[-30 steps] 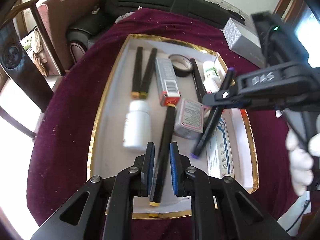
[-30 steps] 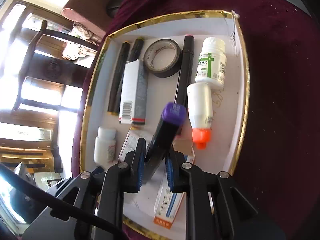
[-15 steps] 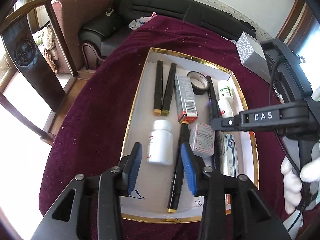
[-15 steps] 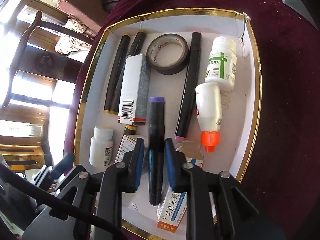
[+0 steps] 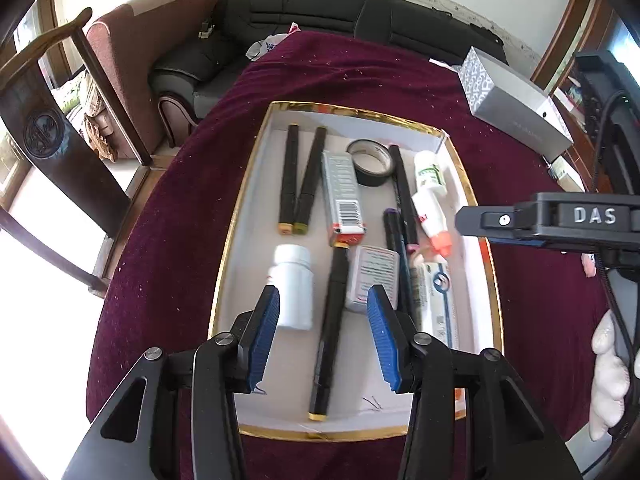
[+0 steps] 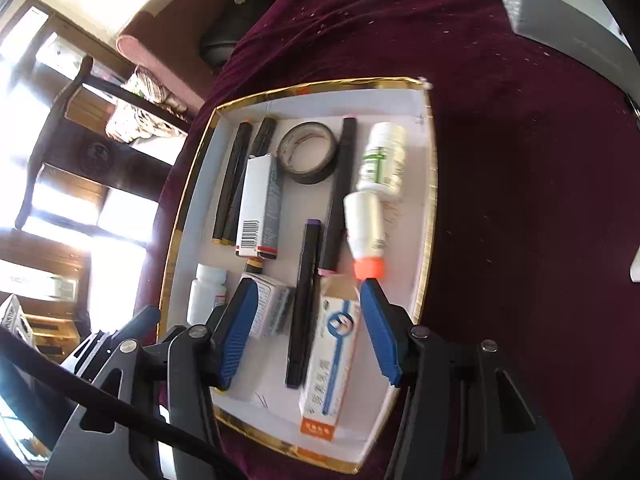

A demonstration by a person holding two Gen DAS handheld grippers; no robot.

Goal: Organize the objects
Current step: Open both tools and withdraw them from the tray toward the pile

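A gold-rimmed white tray [image 5: 256, 200] [image 6: 424, 208] lies on a maroon cloth and holds markers, boxes, bottles and a tape roll. My left gripper [image 5: 322, 336] is open above the tray's near end, over a black yellow-tipped marker [image 5: 332, 320] that lies loose beside a white pill bottle [image 5: 292, 288]. My right gripper [image 6: 304, 328] is open above a black purple-tipped marker [image 6: 306, 300], which lies between a small box [image 6: 268, 308] and a blue-and-white box [image 6: 332, 360]. The right gripper also shows at the right of the left wrist view [image 5: 472, 222].
In the tray: two markers [image 5: 298, 180], a long grey box [image 5: 344, 196], a black tape roll [image 5: 370, 162], a pink-tipped marker [image 6: 340, 196], a green-label bottle [image 6: 384, 160], an orange-capped bottle [image 6: 366, 232]. A silver box [image 5: 516, 104] sits far right. Chair and sofa beyond.
Both grippers have opened and drawn back. The yellow-tipped marker left the left gripper and the purple-tipped marker left the right gripper; both now lie in the tray.
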